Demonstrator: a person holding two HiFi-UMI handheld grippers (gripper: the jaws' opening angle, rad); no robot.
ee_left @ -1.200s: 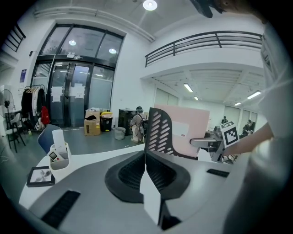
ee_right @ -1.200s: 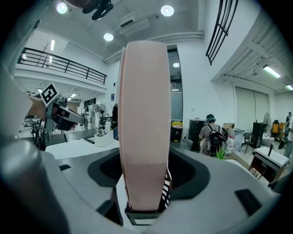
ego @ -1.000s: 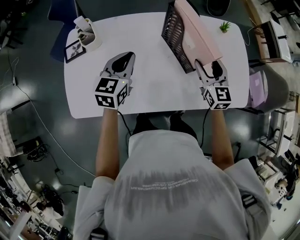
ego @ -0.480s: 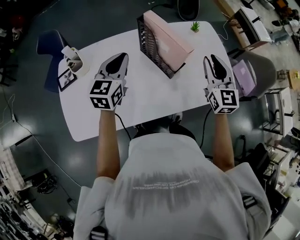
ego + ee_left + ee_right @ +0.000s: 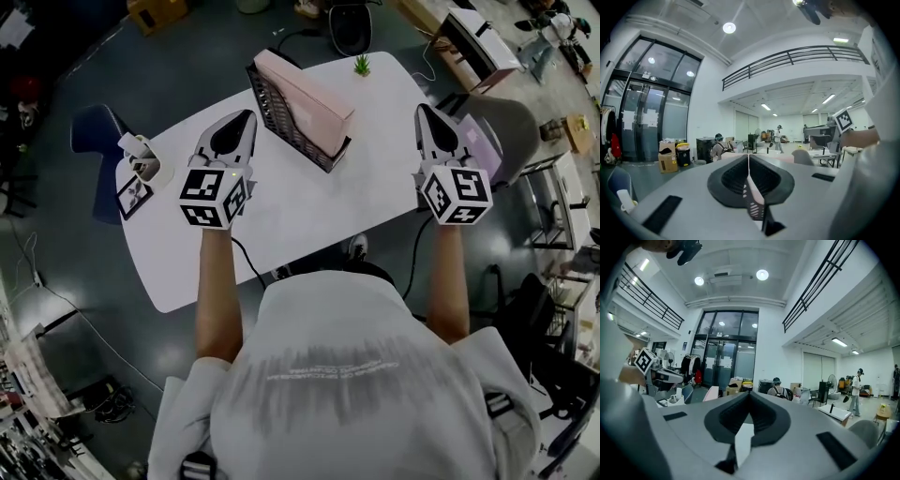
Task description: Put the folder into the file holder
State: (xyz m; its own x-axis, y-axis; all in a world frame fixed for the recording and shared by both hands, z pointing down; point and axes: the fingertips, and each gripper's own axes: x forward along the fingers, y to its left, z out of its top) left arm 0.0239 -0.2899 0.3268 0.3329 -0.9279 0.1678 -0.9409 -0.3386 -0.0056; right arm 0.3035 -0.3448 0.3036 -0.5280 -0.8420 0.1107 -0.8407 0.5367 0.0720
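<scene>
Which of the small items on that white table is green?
The tiny plant at the far edge, beyond the file holder; the cup and photo frame at the left aren't.

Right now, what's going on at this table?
A person holds a gripper in each hand above the white table. The pink folder already sits inside the black mesh file holder. The left gripper is shut and empty; the right gripper has just closed its fingers on nothing. Neither touches the folder.
</scene>
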